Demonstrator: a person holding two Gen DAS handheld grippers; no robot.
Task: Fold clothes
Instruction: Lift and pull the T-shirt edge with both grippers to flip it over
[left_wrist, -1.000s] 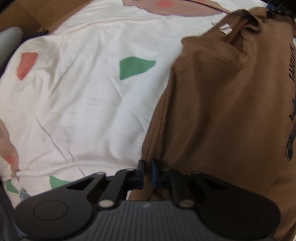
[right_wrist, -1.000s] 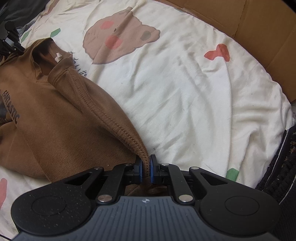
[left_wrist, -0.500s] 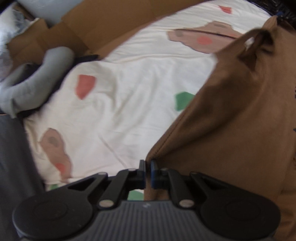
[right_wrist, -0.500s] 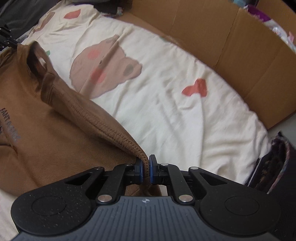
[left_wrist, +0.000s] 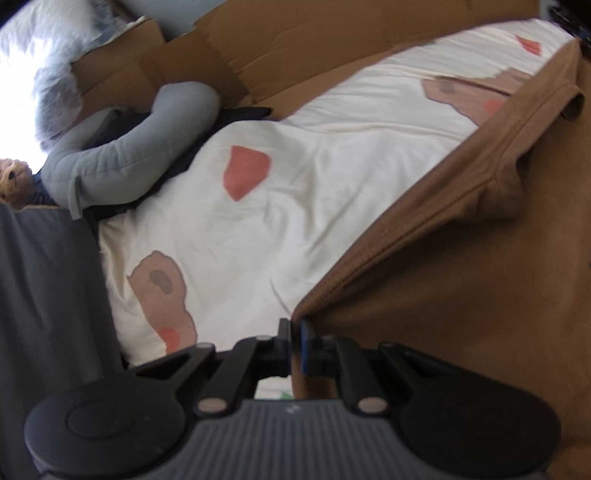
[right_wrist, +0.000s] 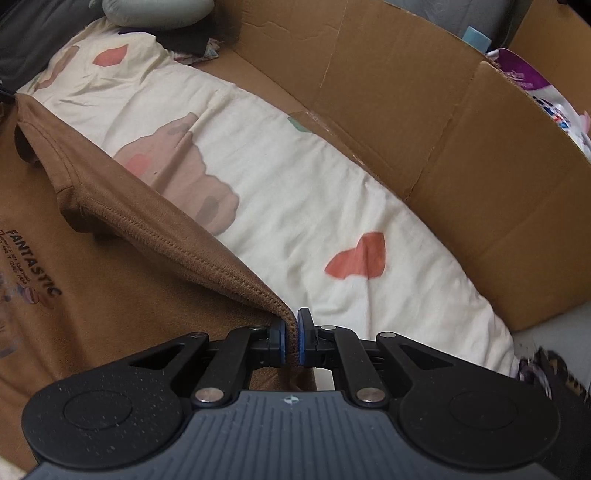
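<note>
My left hand-held gripper (left_wrist: 295, 343) is pinched shut on a corner of the brown T-shirt (left_wrist: 461, 295), its pads meeting with only the thin cloth between them. My right hand-held gripper (right_wrist: 291, 345) is likewise clamped on the hemmed edge of the T-shirt (right_wrist: 110, 295); I can see the stitched hem folded into the narrow gap.

From each grip the fabric runs up and away as a taut ridge toward the far collar (right_wrist: 26, 144), with the printed front hanging between my two hands. A second ago the shirt lay slumped and rumpled on the bed; now both edges are pulled straighter and more of the cream duvet (left_wrist: 314, 184) with its bear and heart patches shows under and beyond the cloth. The cardboard wall (right_wrist: 443, 129) on the far right and the grey cushion (left_wrist: 129, 147) on the far left have come into view as I raised and tilted both hands.

I judge that the shirt is being lifted and stretched flat, a preparation before the real fold. Next I would need to lay it down smooth on the duvet without letting either corner slip.
</note>
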